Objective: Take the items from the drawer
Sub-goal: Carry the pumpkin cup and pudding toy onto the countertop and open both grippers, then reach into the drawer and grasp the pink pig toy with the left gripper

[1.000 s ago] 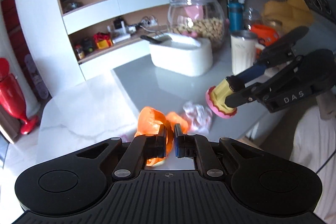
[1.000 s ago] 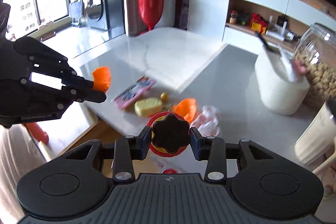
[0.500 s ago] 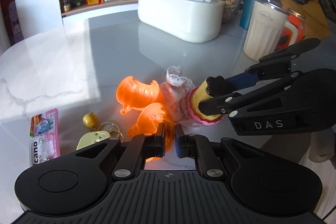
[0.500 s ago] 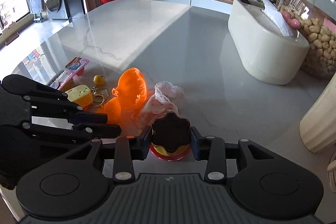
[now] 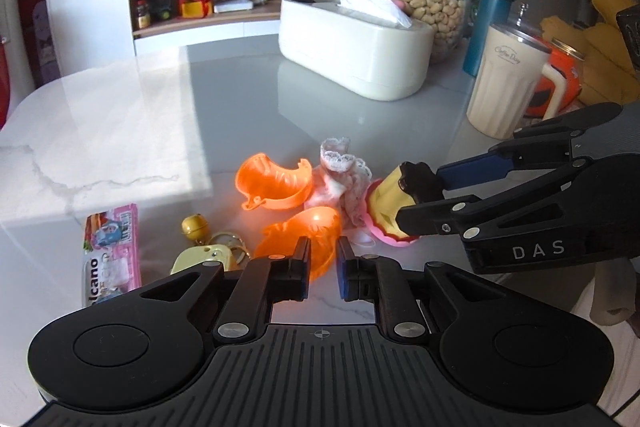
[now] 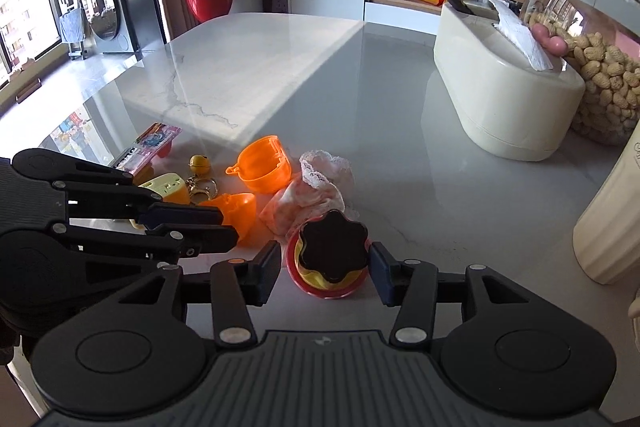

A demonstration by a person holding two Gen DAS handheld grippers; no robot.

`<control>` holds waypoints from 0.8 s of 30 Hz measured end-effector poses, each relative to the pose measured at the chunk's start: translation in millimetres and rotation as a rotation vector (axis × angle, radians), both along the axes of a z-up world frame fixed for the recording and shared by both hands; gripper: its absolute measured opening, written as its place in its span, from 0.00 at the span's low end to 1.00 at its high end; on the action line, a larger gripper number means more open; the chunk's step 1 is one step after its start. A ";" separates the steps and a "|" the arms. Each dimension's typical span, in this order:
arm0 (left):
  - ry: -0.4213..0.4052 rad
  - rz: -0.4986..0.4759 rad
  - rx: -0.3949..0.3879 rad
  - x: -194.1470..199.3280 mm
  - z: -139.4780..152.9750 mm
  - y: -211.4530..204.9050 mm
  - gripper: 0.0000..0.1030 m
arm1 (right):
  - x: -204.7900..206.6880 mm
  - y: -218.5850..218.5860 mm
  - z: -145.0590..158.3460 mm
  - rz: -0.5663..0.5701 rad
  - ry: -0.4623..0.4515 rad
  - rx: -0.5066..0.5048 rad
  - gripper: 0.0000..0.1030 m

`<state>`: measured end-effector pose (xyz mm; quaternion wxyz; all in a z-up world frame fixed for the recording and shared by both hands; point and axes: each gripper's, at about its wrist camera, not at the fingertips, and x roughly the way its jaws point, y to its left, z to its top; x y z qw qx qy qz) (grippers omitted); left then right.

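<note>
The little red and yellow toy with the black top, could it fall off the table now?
Maybe. The right gripper jaws are opening around the red and yellow toy, which looks tilted, so it might roll. The left gripper jaws are opening around the orange shell half, so it could rock into the lacy cloth.

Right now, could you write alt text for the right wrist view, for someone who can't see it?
The right gripper, its jaws opening, straddles a red and yellow toy with a black flower-shaped top on a marble table. The left gripper is at an orange capsule half, beside another capsule half and a lacy cloth.
</note>
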<state>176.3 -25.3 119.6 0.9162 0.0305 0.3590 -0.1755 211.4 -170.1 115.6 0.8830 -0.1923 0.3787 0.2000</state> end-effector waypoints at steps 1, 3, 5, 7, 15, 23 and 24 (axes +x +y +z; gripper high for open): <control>-0.010 -0.001 0.008 -5.3 2.9 1.7 0.15 | -3.1 -0.1 2.0 0.002 -0.002 0.000 0.48; -0.029 -0.002 0.021 -16.0 8.9 6.0 0.15 | -11.6 -0.6 6.8 0.011 -0.007 0.003 0.48; -0.038 -0.005 0.024 -26.6 14.2 12.4 0.15 | -20.2 -0.9 11.5 0.020 -0.016 0.002 0.48; -0.036 -0.018 0.041 -39.0 19.6 21.0 0.15 | -29.3 -3.2 16.3 0.031 -0.020 0.005 0.48; 0.219 -0.147 0.240 -81.1 -18.8 62.4 0.17 | -68.7 -31.6 7.4 0.101 0.096 0.014 0.58; 0.564 -0.165 0.320 -72.9 -104.1 96.8 0.17 | -75.0 -33.0 -89.2 0.075 0.351 -0.073 0.58; 0.594 -0.172 0.319 -70.2 -110.6 98.9 0.17 | -75.6 -31.7 -97.4 0.076 0.369 -0.080 0.58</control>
